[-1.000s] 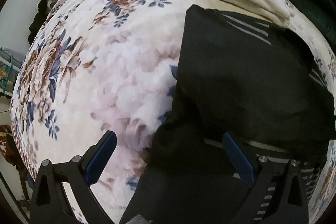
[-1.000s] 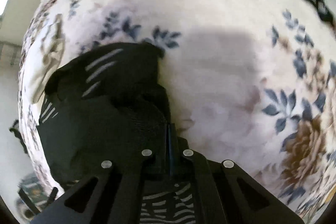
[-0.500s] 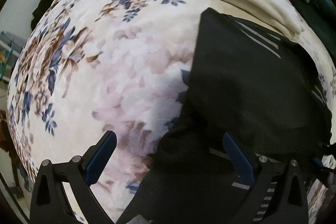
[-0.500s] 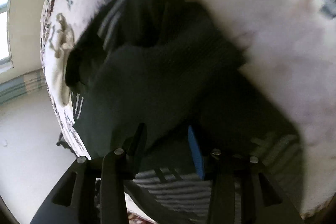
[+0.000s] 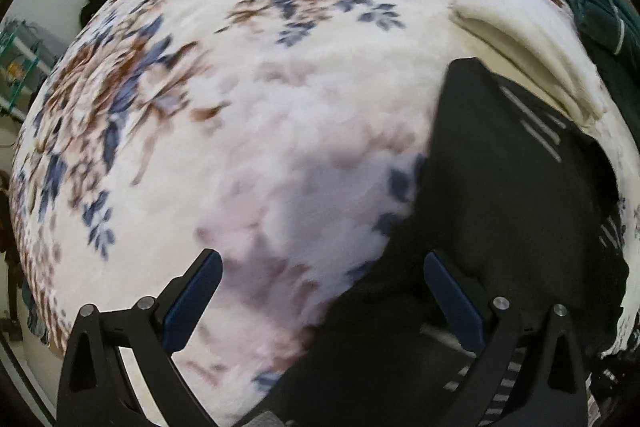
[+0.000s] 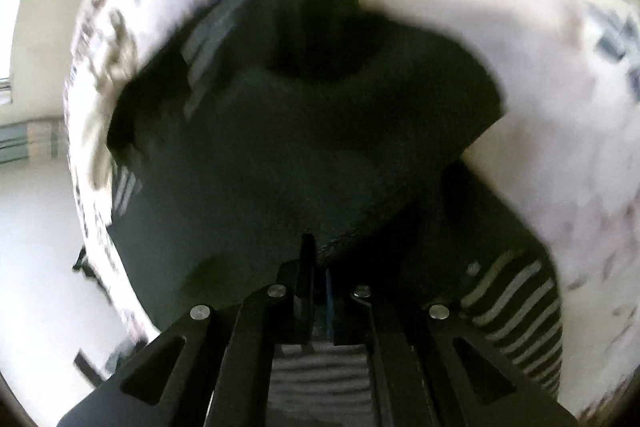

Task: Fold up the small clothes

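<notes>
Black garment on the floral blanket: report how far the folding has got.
Done: a cream folded piece lies beyond it. In hand: the black garment is partly doubled over on the floral blanket; the right tool is shut on its near edge, having just closed there, while the left tool stands open, one finger over the cloth. Left: this fold is unfinished, and a dark green garment lies unfolded behind.

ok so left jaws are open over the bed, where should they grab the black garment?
Take the black garment at its bare left edge, near the far corner beside the folded cream cloth. Come down from above with one jaw on the floral blanket side. That edge lies flat and straight. The left gripper hangs open above it.
</notes>
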### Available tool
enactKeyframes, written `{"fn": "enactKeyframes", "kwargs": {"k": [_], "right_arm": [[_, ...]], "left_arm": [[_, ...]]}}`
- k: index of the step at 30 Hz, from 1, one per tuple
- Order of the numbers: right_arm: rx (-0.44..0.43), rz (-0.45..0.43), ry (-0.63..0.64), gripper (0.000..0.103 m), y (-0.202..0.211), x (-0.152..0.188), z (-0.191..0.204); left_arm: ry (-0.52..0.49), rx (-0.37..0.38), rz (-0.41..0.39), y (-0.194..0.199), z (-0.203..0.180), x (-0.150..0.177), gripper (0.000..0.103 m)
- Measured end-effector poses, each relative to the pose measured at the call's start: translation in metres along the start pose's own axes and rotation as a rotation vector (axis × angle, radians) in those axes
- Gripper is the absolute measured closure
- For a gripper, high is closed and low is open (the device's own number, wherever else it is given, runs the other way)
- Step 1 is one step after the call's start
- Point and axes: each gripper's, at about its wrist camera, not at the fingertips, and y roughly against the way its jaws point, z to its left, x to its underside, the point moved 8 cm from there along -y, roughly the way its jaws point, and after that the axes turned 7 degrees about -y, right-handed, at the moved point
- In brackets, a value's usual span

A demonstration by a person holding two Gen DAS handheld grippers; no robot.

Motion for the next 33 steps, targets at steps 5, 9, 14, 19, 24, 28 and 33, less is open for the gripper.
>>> {"fn": "enactKeyframes", "kwargs": {"k": [5,9,14,19,24,28,33], "right_arm": [[0.023,-0.076,0.071,0.059,0.051,-0.003,-0.007],[0.067,-0.218,0.115,0.053,0.095,-0.035,-0.016],[0.079,-0.162,0.179,0.053,0.069,-0.084,-0.005],[0.158,-0.200,0.343,0.099,0.059,-0.079,0.024],[0.031,-0.315,0.414,0.099,0.111,-0.053,0.056],[-0.096,-0.409,0.456,0.099,0.146,-0.057,0.089],[0.020,-0.284,0.333,0.097,0.109,-0.107,0.063]], "left_arm": [[-0.097,0.004,-0.053,0.008,-0.029,-0.016,0.000],[-0.149,0.006,-0.058,0.009,-0.047,-0.018,0.000],[-0.180,0.010,-0.046,0.007,-0.063,-0.014,0.000],[-0.202,-0.002,-0.043,0.003,-0.071,-0.010,0.000],[-0.204,-0.025,-0.051,0.000,-0.072,-0.015,0.000],[-0.190,-0.046,-0.072,0.002,-0.066,-0.022,0.000],[-0.181,-0.046,-0.066,0.002,-0.062,-0.022,0.000]]}}
